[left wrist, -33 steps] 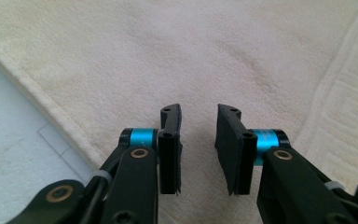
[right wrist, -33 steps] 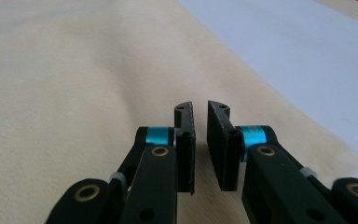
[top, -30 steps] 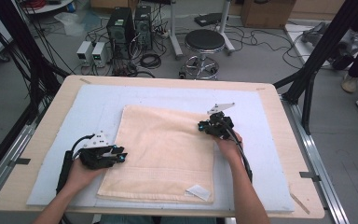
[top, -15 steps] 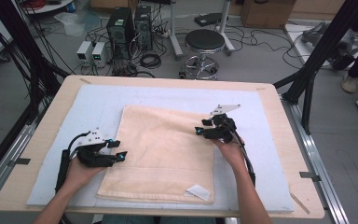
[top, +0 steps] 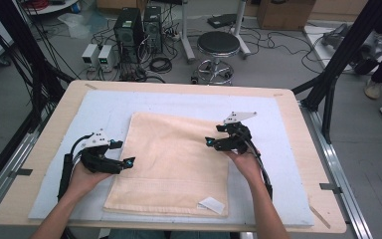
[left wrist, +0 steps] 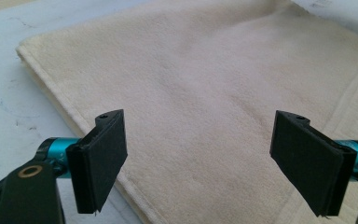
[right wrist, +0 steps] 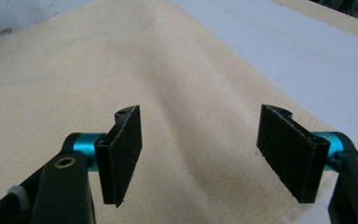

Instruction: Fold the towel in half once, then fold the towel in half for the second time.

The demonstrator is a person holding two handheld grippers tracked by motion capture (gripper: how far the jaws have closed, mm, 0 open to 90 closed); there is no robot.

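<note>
Since a second ago, both of your grippers have let go of the cream-coloured, square-folded terry towel: the jaws of each have just been opening, and they now stand spread with nothing pinched between them. Your right gripper has also lifted a little off the towel's right edge, while your left gripper sits about where it was, at the towel's left edge.

From the high view you get the whole layout: the towel lies flat near the middle of the pale blue foam mat that covers the light wooden table, with a small white label at its near right corner. That view also shows the grey three-cornered plate on each gripper and the black cables trailing back along your forearms, plus a round black stool on the floor beyond the table.

Your left gripper view gives what the high view cannot: the towel's soft looped pile, a thicker rolled hem along its edge, and faint dark marks on the mat beside it. The black jaw pads look flat, rectangular and slightly rough, set on teal metal mounts.

Your right gripper view shows a gentle ridge running up the cloth between the pads, with smooth mat to the right of the towel's edge.
</note>
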